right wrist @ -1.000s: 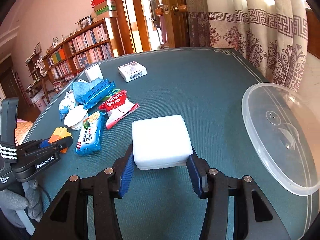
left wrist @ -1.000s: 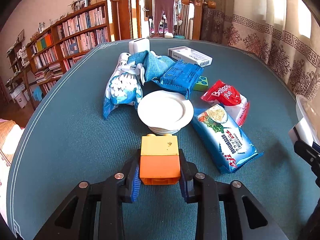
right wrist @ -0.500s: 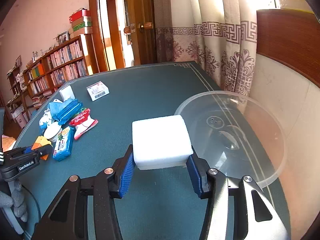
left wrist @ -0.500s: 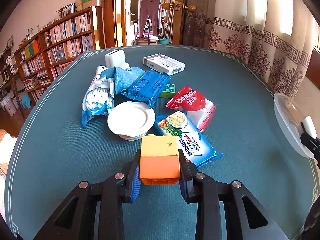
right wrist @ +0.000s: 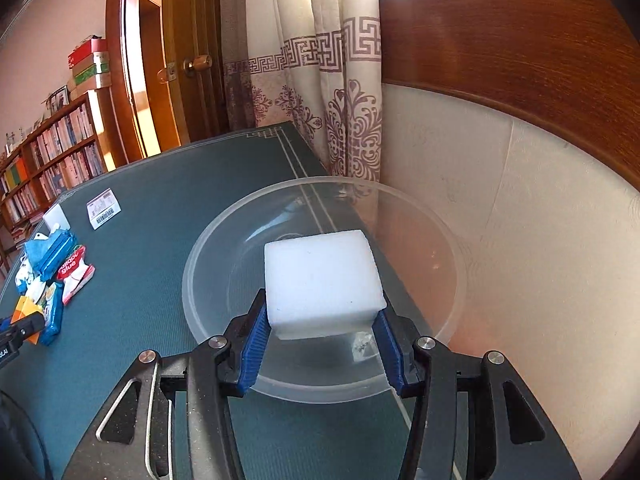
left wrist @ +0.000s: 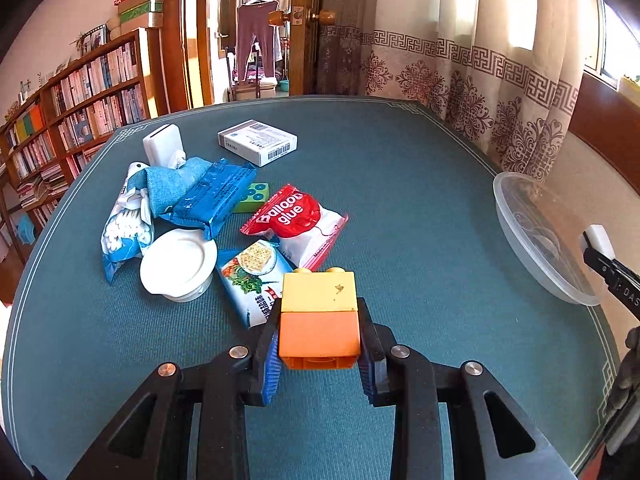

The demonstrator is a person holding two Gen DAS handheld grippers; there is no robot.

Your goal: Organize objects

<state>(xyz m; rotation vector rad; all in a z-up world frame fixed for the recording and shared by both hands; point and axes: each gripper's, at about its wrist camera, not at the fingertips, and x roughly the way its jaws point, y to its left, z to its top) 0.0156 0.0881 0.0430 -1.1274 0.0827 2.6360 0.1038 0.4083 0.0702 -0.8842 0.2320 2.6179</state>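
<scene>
My left gripper [left wrist: 319,356] is shut on a yellow-and-orange toy brick [left wrist: 319,316] and holds it above the green table, near the pile. My right gripper [right wrist: 322,328] is shut on a white foam block [right wrist: 322,280] and holds it over the clear plastic bowl [right wrist: 416,364] at the table's right edge by the wall. The bowl [left wrist: 532,240] also shows at the right of the left wrist view, with the white block [left wrist: 600,240] above its rim.
A pile lies mid-table: white dish [left wrist: 178,262], cracker packet [left wrist: 252,280], red balloon glue bag [left wrist: 296,224], blue packet [left wrist: 216,196], cotton swab bag [left wrist: 126,228], green brick [left wrist: 254,194], white box [left wrist: 258,146], white case [left wrist: 164,146]. Curtains and a wall border the right side.
My right gripper has carried the white block rightward, from the open table to over the bowl. My left gripper has swung right and back from the pile with its brick.
</scene>
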